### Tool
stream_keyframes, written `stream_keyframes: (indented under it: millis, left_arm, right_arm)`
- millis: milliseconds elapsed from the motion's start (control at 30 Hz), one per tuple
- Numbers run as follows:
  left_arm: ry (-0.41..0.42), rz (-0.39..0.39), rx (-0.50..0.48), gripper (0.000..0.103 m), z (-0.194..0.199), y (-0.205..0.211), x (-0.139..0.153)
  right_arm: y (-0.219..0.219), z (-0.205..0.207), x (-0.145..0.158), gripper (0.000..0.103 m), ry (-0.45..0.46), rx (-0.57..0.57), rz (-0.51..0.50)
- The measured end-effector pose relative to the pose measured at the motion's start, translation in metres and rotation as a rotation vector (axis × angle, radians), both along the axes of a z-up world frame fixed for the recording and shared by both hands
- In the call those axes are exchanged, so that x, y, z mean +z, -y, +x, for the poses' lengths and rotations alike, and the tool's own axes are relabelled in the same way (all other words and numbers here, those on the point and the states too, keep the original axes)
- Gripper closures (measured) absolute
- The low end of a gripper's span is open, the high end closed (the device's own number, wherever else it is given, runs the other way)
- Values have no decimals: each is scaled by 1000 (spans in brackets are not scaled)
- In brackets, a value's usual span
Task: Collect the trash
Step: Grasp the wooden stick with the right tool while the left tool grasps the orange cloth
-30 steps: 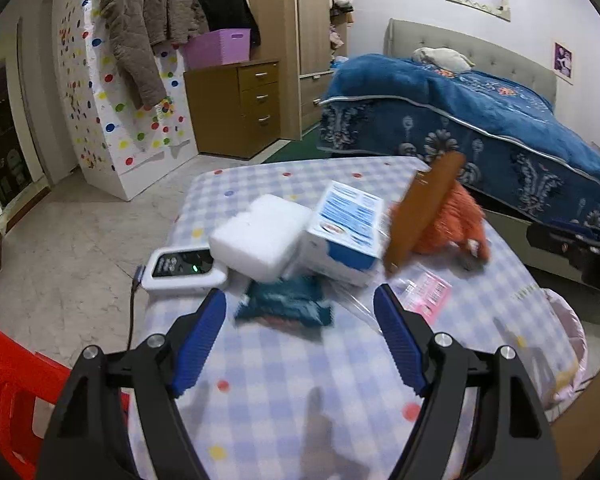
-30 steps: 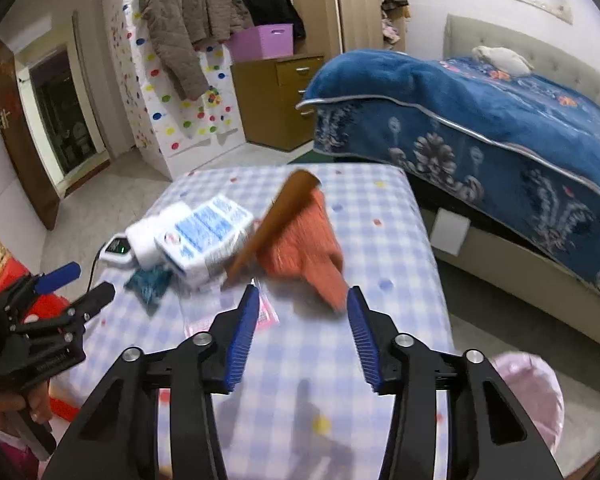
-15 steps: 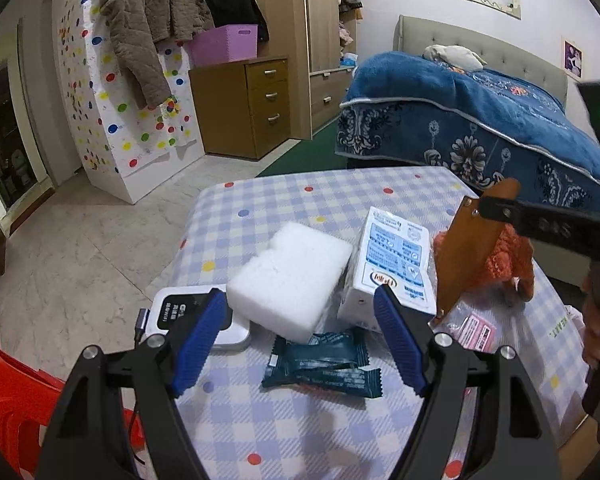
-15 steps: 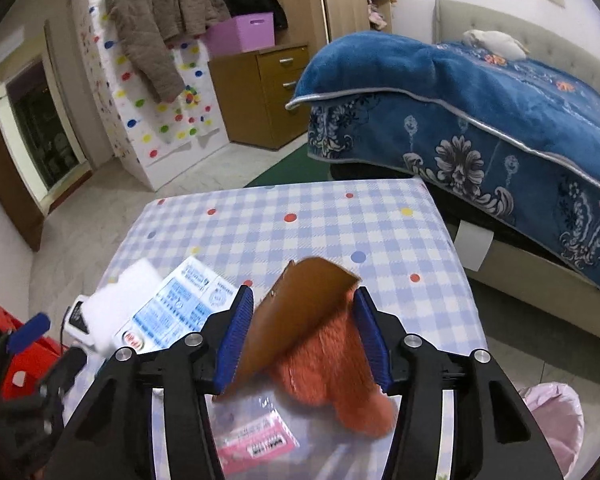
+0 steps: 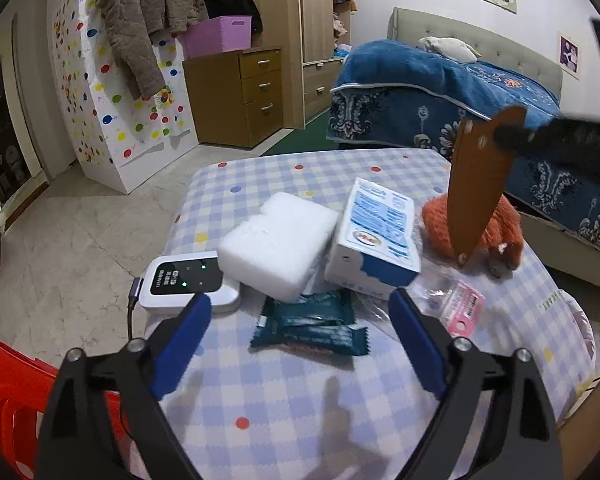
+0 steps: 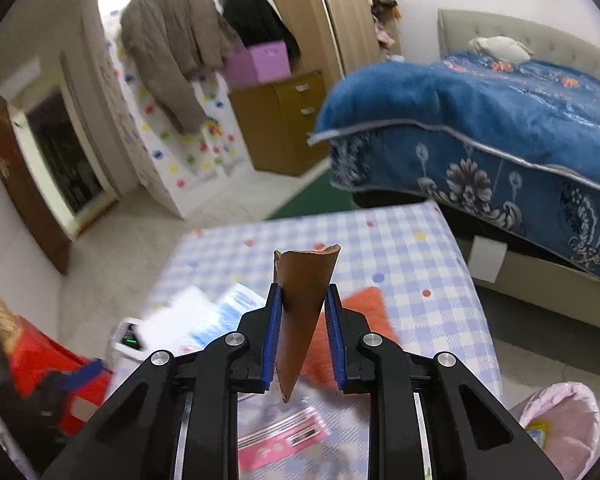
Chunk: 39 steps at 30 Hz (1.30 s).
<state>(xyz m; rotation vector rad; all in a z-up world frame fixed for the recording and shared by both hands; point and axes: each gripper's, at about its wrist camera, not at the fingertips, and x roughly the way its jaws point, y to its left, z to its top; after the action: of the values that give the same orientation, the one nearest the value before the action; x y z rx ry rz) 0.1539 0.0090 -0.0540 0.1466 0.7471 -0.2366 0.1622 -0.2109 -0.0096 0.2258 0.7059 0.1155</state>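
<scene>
Between the closing blue pads of the right gripper [image 6: 303, 328] stands the brown cardboard cone [image 6: 302, 312], lifted off the worktop [image 6: 416, 264], point down; the pink-lined trash bin [image 6: 556, 420] lies low to its right. The left gripper [image 5: 296, 340] is opening, empty, over a dark green wrapper [image 5: 310, 326].

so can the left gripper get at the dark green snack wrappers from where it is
Probably yes. The left gripper has its jaws opening wide with nothing between them, and the dark green wrappers lie flat on the tablecloth just ahead of its fingertips. The white foam block and blue box sit behind them.
</scene>
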Motion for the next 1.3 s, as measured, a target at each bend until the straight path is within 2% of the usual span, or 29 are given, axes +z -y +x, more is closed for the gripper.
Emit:
stream_keyframes:
  millis: [100,167,267,333,400,467,633,700,767,900,1000,1100,1233,1300]
  left_arm:
    - [3,6,-18,12,-6,10,1]
    - [4,10,-33,12,-9,18,3]
    - [7,16,-58,12,-10,33,5]
    - [11,22,-69,12,-10,43,6]
    - [17,23,-79,12,-7,54,7]
    - [17,22,-96,12,-5,65,7]
    - [35,38,-164,12,1,109,9]
    - [35,32,-197,14,4,128,8]
    - [33,17,-242,23,5,149,5]
    - [41,10,-306,25,12,189,-2]
    - [37,40,-324,25,27,220,-7]
    - [-18,99,-306,25,47,239,-22]
    - [-85,165,-269,28,68,248,-46]
    - [-93,213,-263,28,72,250,-56]
  right_arm:
    - [14,-22,21,81,52,10,42]
    - [22,-34,31,81,87,-2,26]
    - [33,-51,40,81,155,-90,-137]
    - [44,-47,32,82,145,-135,-218]
    - [56,-38,17,82,109,-162,-243]
    - [69,-33,3,82,73,-179,-224]
    - [90,-41,-9,82,77,-211,-193]
    - [98,-49,-11,82,80,-224,-192]
    - [111,-57,-12,82,83,-243,-189]
    - [139,-73,-14,82,79,-278,-168]
    - [155,-82,-17,82,75,-296,-152]
    - [164,-87,-22,82,65,-305,-138]
    - [173,-91,-32,82,42,-301,-114]
    - [174,-92,-36,82,32,-295,-104]
